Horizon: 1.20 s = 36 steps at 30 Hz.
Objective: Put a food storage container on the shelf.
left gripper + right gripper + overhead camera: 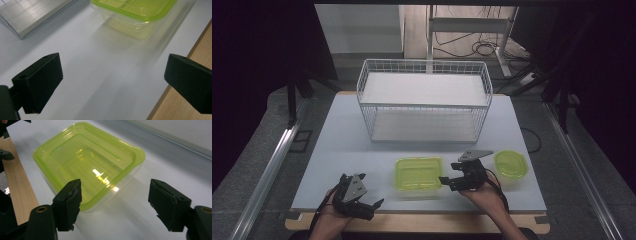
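A clear rectangular container with a lime-green lid sits on the white tabletop near the front edge. It is large in the right gripper view, and its corner appears at the top of the left gripper view. My right gripper is just right of it, pointing at its right end. The jaws stand open; the container's near corner lies in front of the left jaw, with no pad pressing on it. My left gripper rests at the front left, open and empty, some way from the container.
A smaller container with a green lid stands to the right of my right hand. A white wire basket with a shelf occupies the back middle of the white board. The wooden table edge runs along the front.
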{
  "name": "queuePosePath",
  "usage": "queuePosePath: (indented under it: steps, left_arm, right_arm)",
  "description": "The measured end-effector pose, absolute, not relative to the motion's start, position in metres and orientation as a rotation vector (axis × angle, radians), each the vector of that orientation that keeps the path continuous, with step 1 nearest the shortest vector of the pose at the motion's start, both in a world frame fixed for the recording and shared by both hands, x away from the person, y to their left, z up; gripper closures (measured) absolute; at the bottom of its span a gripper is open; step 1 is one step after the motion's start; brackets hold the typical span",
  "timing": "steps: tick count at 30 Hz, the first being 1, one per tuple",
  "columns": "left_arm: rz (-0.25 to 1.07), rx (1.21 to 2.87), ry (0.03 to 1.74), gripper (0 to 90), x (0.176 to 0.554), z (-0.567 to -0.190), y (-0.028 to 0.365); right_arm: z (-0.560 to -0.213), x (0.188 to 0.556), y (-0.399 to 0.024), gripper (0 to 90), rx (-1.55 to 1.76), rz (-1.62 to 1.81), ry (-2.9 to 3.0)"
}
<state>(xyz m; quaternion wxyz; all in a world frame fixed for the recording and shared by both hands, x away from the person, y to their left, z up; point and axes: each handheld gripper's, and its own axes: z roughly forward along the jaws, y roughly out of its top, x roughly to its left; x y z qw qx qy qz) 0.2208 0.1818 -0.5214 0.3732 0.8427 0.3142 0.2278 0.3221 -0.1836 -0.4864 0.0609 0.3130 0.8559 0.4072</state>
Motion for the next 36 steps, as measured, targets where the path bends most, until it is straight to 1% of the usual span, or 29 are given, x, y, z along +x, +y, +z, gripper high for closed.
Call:
queuePosePath:
  steps: [8,14,17,19,22,24,25,26,32,36]
  left_arm:
    - [0.585,2.169,0.799,1.9,0.22,-0.521,0.181]
    - [0.59,2.178,0.794,1.9,0.22,-0.522,0.18]
    - [0.588,2.181,0.793,1.9,0.221,-0.523,0.18]
    - [0.59,2.188,0.79,1.9,0.221,-0.523,0.18]
    - [0.593,2.2,0.782,2.0,0.22,-0.524,0.178]
    - [0.598,2.204,0.778,1.9,0.22,-0.524,0.177]
    - [0.6,2.207,0.776,2.0,0.22,-0.525,0.177]
    - [0.6,2.209,0.776,2.0,0.22,-0.525,0.177]
    - [0.602,2.208,0.777,2.0,0.22,-0.525,0.177]
    - [0.605,2.21,0.774,2.0,0.22,-0.525,0.177]
  right_arm:
    - [-0.492,0.339,-0.174,33.6,0.975,1.232,2.643]
    - [-0.5,0.351,-0.171,40.7,0.997,1.229,2.704]
    - [-0.502,0.354,-0.175,48.5,1.035,1.283,2.727]
    - [-0.502,0.355,-0.177,51.3,1.043,1.293,2.741]
    - [-0.502,0.356,-0.177,61.1,1.077,1.324,2.774]
    - [-0.502,0.357,-0.176,65.3,1.083,1.335,2.785]
    - [-0.501,0.356,-0.174,69.5,1.075,1.321,2.8]
    - [-0.5,0.356,-0.174,71.0,1.074,1.331,2.81]
    - [-0.501,0.361,-0.172,71.5,1.11,1.33,2.835]
    - [-0.502,0.366,-0.17,67.5,1.141,1.334,2.846]
